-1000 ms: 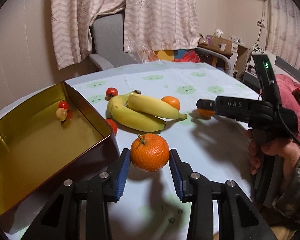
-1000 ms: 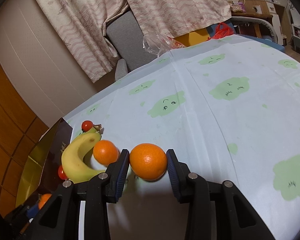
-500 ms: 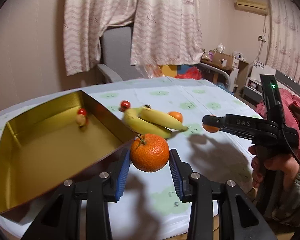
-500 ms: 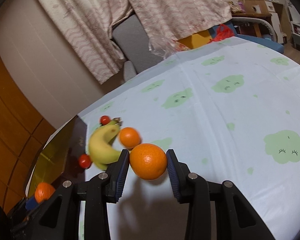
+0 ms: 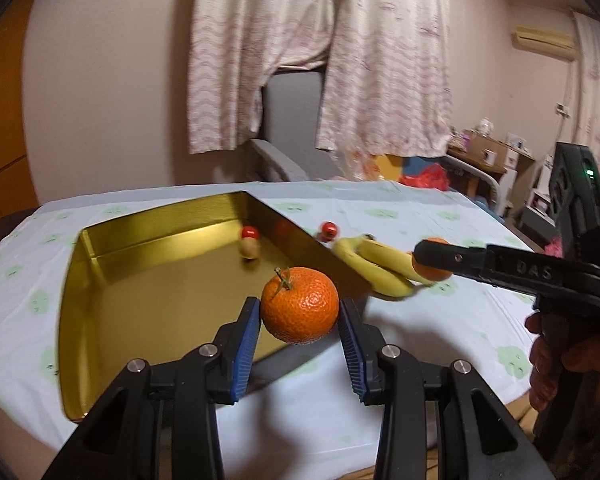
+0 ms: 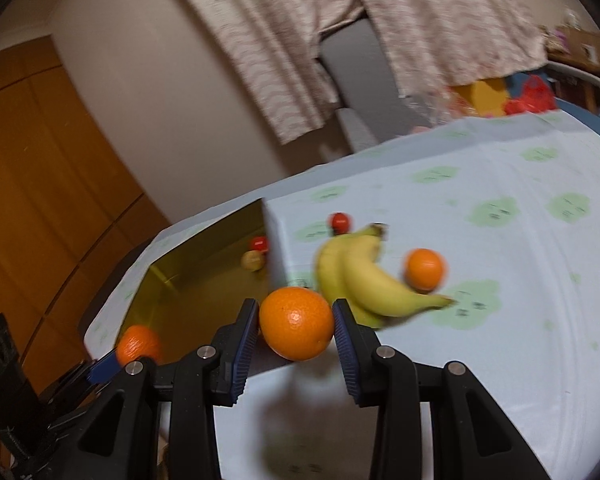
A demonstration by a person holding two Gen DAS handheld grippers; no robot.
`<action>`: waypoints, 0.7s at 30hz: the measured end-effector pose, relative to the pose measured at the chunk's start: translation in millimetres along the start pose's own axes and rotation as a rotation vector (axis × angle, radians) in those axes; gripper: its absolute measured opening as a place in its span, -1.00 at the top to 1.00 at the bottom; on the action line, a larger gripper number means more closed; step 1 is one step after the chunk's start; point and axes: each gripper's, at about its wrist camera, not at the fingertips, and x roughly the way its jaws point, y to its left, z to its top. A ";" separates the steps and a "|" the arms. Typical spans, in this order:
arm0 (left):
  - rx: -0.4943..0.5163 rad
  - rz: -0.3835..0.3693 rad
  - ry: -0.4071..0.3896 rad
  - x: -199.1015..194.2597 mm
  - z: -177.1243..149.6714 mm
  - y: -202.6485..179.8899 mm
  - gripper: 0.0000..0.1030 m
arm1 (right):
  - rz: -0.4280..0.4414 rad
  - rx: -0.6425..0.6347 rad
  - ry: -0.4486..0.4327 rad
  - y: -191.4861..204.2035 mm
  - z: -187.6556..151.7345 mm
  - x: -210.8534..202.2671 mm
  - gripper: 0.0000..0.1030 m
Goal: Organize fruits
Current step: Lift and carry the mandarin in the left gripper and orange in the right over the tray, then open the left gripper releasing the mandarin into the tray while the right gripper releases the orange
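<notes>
My left gripper (image 5: 299, 310) is shut on a stemmed mandarin (image 5: 299, 305), held above the near right part of the gold tin (image 5: 74, 276). My right gripper (image 6: 296, 322) is shut on a smooth orange (image 6: 296, 323), lifted over the tin's near corner. In the left wrist view the right gripper (image 5: 430, 265) shows from the side with its orange (image 5: 432, 272). The tin (image 6: 204, 264) holds a red tomato (image 5: 250, 233) and a pale round fruit (image 5: 249, 249). Two bananas (image 6: 364, 276), a loose orange (image 6: 424, 269) and a red tomato (image 6: 340, 222) lie on the tablecloth.
The round table has a pale blue cloth (image 6: 520, 280) with green prints. A grey chair (image 5: 292, 128) and curtains stand behind it. A person's hand (image 5: 560, 364) grips the right tool at the right edge. Wooden panelling (image 6: 40, 200) lies to the left.
Both grippers have lifted and swung left toward the tin with their fruit. The left mandarin now hangs over the tin's interior; the right orange has passed the bananas.
</notes>
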 end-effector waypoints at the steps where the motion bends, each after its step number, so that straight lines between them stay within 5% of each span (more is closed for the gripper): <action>1: -0.007 0.009 0.000 -0.5 -0.1 4.2 0.22 | 0.010 -0.013 0.007 6.6 0.7 3.3 0.26; 9: -0.099 0.121 0.039 3.1 -5.3 57.7 0.22 | 0.041 -0.125 0.053 54.7 0.9 32.1 0.26; 21: -0.166 0.234 0.191 28.3 -20.3 92.0 0.22 | -0.040 -0.235 0.177 81.7 5.5 85.8 0.26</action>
